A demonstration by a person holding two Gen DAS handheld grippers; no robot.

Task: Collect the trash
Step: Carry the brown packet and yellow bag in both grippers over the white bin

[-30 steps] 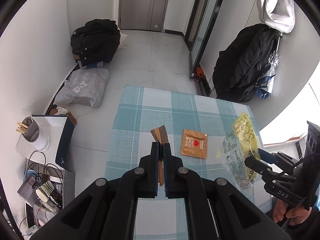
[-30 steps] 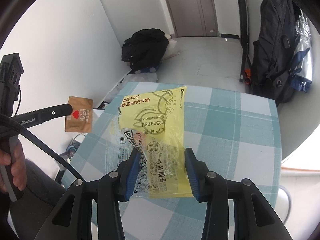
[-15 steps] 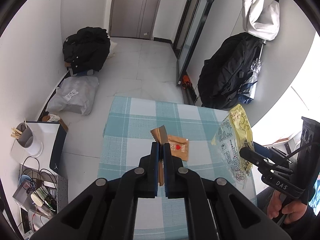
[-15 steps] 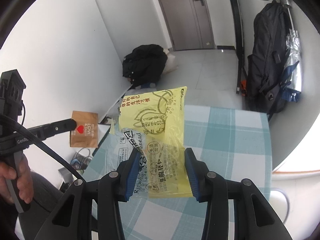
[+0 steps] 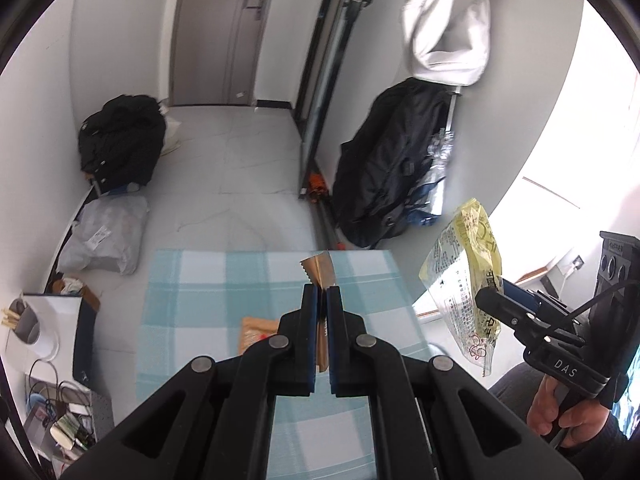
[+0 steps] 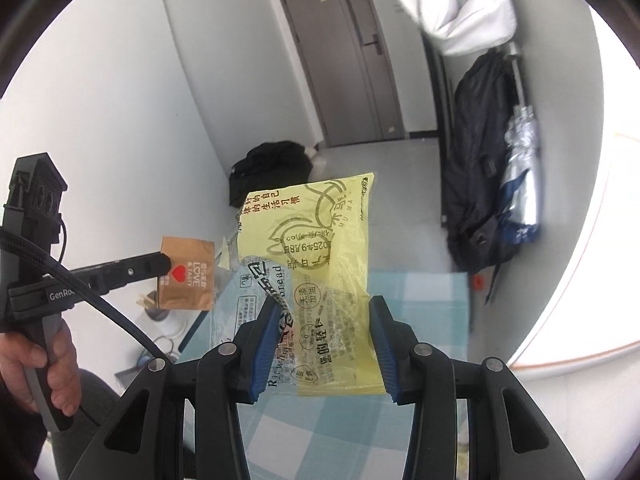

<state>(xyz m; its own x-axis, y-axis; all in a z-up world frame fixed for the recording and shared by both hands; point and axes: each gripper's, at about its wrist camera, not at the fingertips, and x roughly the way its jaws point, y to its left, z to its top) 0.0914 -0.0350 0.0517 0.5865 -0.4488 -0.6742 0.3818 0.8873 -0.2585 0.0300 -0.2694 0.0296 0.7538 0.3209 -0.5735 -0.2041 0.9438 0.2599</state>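
My left gripper [image 5: 322, 292] is shut on a flat brown sachet [image 5: 320, 270] with a red heart, held in the air above the checked table [image 5: 192, 304]; it also shows in the right wrist view [image 6: 186, 276]. A second brown sachet [image 5: 256, 330] lies on the table below my left fingers. My right gripper [image 6: 324, 312] is shut on a yellow and clear bread wrapper [image 6: 320, 248], lifted above the table; the wrapper also shows in the left wrist view [image 5: 466, 276], at the right.
A teal checked cloth covers the table [image 6: 424, 312]. On the floor lie a black jacket [image 5: 120, 140] and a grey parcel bag [image 5: 106, 236]. Black bags [image 5: 392, 160] hang on the right wall. A cluttered shelf with a white cup [image 5: 28, 324] stands at left.
Both grippers have risen higher above the table with their wrappers held. The views tilt up toward the door, and the sachet on the table now sits under my left fingers.
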